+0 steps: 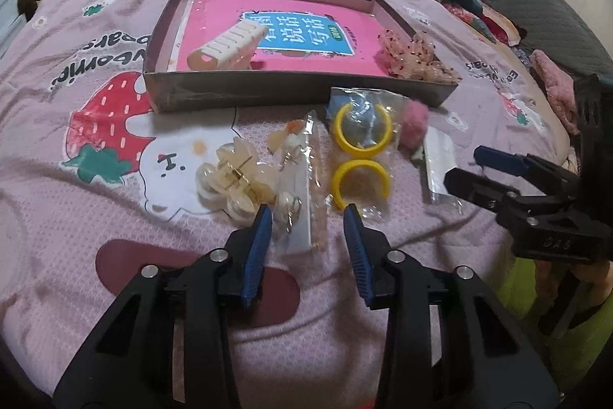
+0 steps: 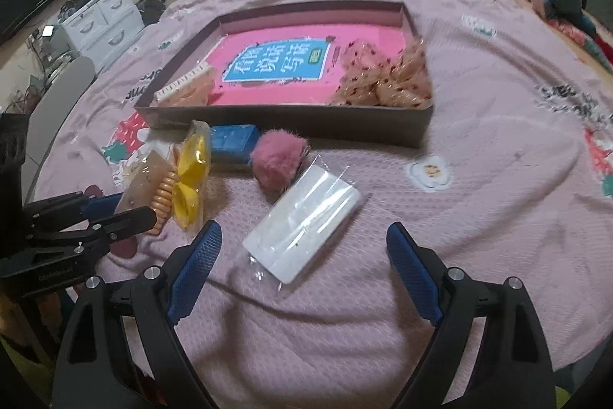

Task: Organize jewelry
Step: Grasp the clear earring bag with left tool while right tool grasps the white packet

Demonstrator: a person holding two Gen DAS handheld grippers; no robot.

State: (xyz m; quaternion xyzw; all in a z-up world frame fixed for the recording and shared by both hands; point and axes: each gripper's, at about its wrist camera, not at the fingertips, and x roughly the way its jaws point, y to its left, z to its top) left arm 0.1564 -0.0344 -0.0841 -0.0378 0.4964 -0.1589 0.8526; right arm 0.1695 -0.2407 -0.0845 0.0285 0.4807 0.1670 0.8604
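The right gripper (image 2: pixel 304 236) has its jaws wide apart around a white packet (image 2: pixel 306 223) on the bed. The left gripper (image 1: pixel 308 221) is empty too, jaws apart by the yellow rings (image 1: pixel 360 156). Next, I think: squeeze the packet, lift it into the box (image 2: pixel 291 123).

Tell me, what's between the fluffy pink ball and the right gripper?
A clear plastic packet with a white card lies on the blanket between the pink pom-pom and the open right gripper, seen in the right wrist view.
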